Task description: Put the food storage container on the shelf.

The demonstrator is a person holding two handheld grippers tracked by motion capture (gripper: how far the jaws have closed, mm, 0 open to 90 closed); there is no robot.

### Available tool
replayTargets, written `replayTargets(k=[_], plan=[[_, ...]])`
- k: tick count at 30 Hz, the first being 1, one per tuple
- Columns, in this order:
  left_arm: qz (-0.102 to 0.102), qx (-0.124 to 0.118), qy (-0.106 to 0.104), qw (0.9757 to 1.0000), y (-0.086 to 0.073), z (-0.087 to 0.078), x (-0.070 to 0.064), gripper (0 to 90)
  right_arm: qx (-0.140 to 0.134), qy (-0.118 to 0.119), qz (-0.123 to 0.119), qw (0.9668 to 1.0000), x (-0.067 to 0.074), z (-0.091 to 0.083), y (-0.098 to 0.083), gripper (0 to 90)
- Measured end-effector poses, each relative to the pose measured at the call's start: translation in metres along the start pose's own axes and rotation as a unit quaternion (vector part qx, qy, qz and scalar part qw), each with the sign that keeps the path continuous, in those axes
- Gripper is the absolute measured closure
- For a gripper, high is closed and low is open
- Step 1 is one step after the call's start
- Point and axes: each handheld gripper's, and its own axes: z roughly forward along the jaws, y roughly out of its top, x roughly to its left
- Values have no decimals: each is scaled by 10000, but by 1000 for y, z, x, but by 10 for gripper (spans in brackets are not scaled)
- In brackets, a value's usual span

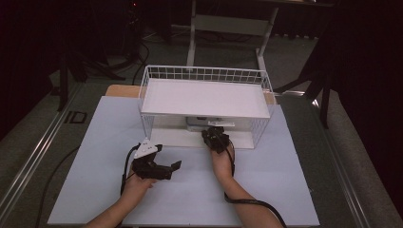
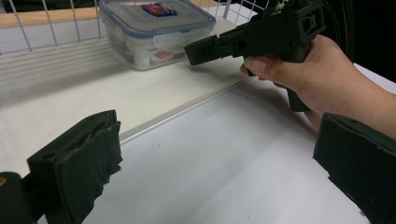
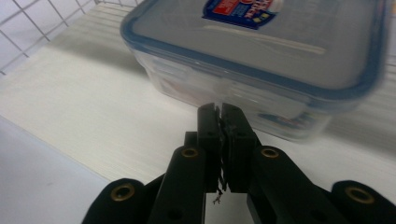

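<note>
A white wire rack [image 1: 205,76] stands at center frame in the high view, on a white table [image 1: 95,142], its top shelf [image 1: 204,97] bare. On the lower shelf [image 2: 93,88], a clear box [image 2: 156,30] with a blue-rimmed lid sits toward the upper middle of the left gripper view. The right gripper [image 3: 219,112], held in a hand [image 2: 308,77] at the rack's front edge, has its jaws pressed together with nothing between them; in the right gripper view their tips reach the box's near wall at center frame, and whether they touch it cannot be told. The left gripper [image 1: 172,167] rests lower left of center in the high view, over bare table, its jaws spread wide and holding nothing. Its own view shows the two black pads [image 2: 88,154] far apart at the bottom corners.
</note>
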Motion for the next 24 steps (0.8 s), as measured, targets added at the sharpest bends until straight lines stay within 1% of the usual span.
replayTargets(k=[1, 4, 5, 7, 8, 9, 10, 11, 12, 13, 14, 15, 16, 17, 18, 20, 21, 22, 23, 24], plan=[[-4, 5, -5, 10000, 0, 0, 0, 18, 2, 11, 11, 10000, 0, -2, -1, 851], [8, -1, -5, 10000, 0, 0, 0, 18, -110, 165, 9, 9998, 2, -6, -5, 798], [9, 5, -10, 10000, 1, 0, 0, 18, -151, 215, -44, 9996, 4, -9, -6, 772], [20, -34, -6, 10000, 1, -1, -1, 18, -171, 313, -94, 9993, 9, -15, -10, 753], [20, -34, -6, 10000, 1, -1, -1, 18, -171, 313, -94, 9993, 9, -15, -10, 753], [111, -46, 18, 9999, 0, -1, -2, 18, -192, 374, -130, 9990, 10, -19, -12, 736], [138, -37, 18, 9999, 0, -1, -2, 18, -212, 485, -193, 9984, 13, -25, -15, 677], [137, -16, 34, 9999, -1, -1, -2, 18, -259, 518, -223, 9981, 15, -32, -17, 533], [156, 35, 52, 9999, -1, -2, -3, 18, -317, 549, -233, 9977, 16, -37, -19, 446], [164, 40, 60, 9998, -1, -2, -3, 18, -317, 549, -233, 9977, 16, -37, -19, 446], [159, 25, 71, 9998, -1, -3, -3, 18, -335, 595, -227, 9974, 16, -40, -19, 390], [179, 35, 65, 9998, 0, -4, -3, 18, -382, 600, -204, 9973, 15, -43, -21, 265], [181, 25, 46, 9998, 0, -5, -3, 18, -391, 591, -243, 9972, 15, -46, -21, 199], [189, -11, 43, 9998, 1, -6, -3, 18, -366, 662, -313, 9966, 15, -49, -22, 133], [211, -52, 5, 9998, 3, -8, -2, 18, -368, 743, -312, 9961, 14, -51, -22, 115], [237, -131, -23, 9996, 5, -12, -1, 18, -394, 747, -396, 9956, 11, -59, -23, 116], [261, -172, -51, 9995, 6, -13, -1, 18, -430, 846, -475, 9944, 9, -62, -22, 118], [284, -178, -74, 9994, 6, -14, -1, 18, -526, 952, -562, 9925, 8, -65, -23, 153], [321, -152, -80, 9993, 6, -15, -1, 18, -574, 1001, -637, 9913, 7, -67, -23, 172], [348, -174, -104, 9992, 6, -17, 0, 18, -586, 1057, -727, 9900, 5, -70, -23, 172]])
